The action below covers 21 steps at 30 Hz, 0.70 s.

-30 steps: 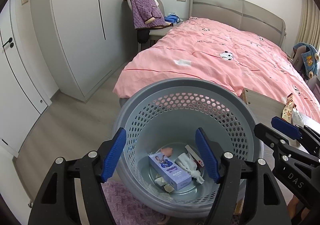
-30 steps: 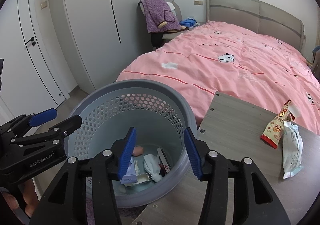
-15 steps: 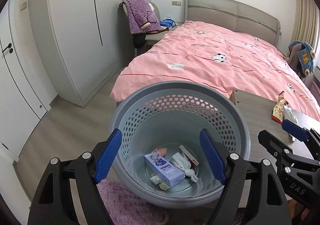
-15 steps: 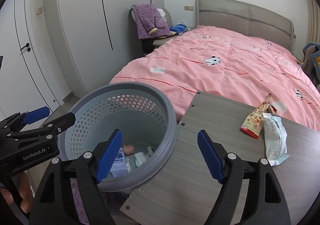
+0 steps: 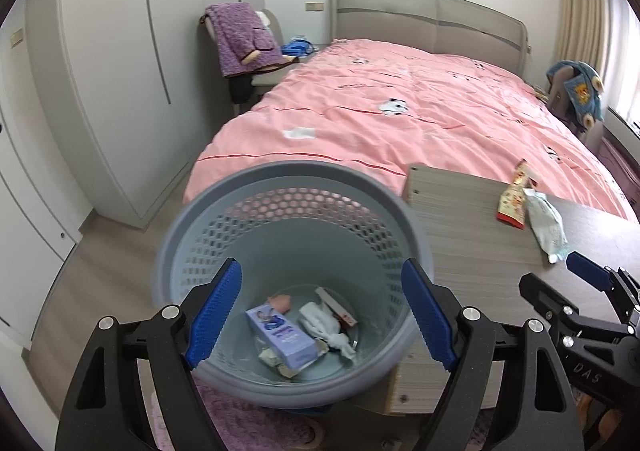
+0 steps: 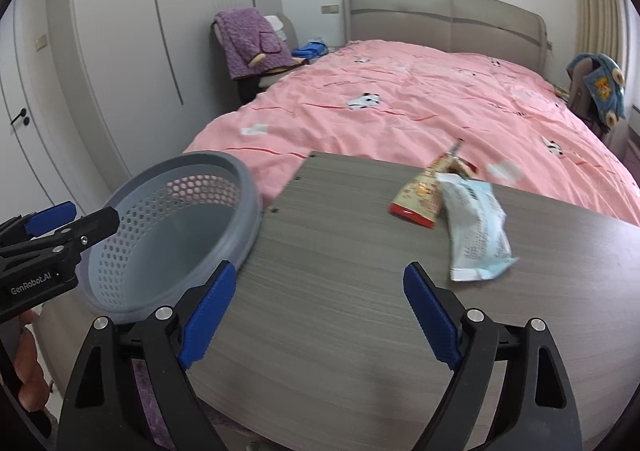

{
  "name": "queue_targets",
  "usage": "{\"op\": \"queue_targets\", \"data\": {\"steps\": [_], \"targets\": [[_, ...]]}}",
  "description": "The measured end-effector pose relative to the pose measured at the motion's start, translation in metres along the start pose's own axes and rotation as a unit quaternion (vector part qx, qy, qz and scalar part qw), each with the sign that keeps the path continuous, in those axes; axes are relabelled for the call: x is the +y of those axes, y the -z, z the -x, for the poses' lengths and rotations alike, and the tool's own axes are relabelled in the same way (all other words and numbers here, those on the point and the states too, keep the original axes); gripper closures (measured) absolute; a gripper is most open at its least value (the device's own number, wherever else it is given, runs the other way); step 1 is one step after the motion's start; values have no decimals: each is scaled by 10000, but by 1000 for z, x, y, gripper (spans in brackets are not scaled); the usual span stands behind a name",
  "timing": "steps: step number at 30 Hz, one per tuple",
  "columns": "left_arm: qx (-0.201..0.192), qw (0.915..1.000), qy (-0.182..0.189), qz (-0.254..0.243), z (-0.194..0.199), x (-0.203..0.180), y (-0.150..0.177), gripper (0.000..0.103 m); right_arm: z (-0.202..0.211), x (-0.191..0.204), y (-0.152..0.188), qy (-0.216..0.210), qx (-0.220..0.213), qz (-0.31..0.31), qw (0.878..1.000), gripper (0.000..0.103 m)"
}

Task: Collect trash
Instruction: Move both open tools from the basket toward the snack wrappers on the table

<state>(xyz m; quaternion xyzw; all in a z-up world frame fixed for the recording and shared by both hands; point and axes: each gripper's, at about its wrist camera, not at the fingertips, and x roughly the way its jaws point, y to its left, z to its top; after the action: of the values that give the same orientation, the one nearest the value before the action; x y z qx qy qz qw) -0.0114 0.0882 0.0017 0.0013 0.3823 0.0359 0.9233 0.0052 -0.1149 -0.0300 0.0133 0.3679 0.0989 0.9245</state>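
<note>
A grey perforated basket (image 5: 224,219) (image 6: 244,187) stands on the floor at the left end of a wood-grain table (image 6: 340,291) (image 5: 460,219). It holds a purple box (image 5: 280,335), crumpled white paper (image 5: 324,327) and other scraps. A red-and-tan snack wrapper (image 6: 424,195) (image 5: 512,203) and a pale blue packet (image 6: 476,231) (image 5: 546,223) lie on the table. My left gripper (image 5: 322,315) is open and empty above the basket. My right gripper (image 6: 316,315) is open and empty over the table, short of the wrappers.
A bed with a pink duvet (image 6: 400,119) runs behind the table. A chair with a purple garment (image 6: 252,43) stands by the wardrobe (image 6: 140,51). Another chair with a blue garment (image 6: 600,87) is at the right. A purple rug (image 5: 248,419) lies below the basket.
My right gripper has swung right from above the basket to over the table and opened wider. My left gripper has also opened wider and pulled back a little.
</note>
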Motion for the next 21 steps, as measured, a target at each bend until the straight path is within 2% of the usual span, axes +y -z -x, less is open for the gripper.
{"op": "queue_targets", "data": {"steps": [11, 21], "targets": [[215, 9987, 287, -351, -17, -49, -6, 24, -3, -73, 3, 438, 36, -487, 9978, 17], [364, 9970, 369, -567, -41, -82, -18, 24, -32, -107, -19, 653, 181, -486, 9965, 13]]}}
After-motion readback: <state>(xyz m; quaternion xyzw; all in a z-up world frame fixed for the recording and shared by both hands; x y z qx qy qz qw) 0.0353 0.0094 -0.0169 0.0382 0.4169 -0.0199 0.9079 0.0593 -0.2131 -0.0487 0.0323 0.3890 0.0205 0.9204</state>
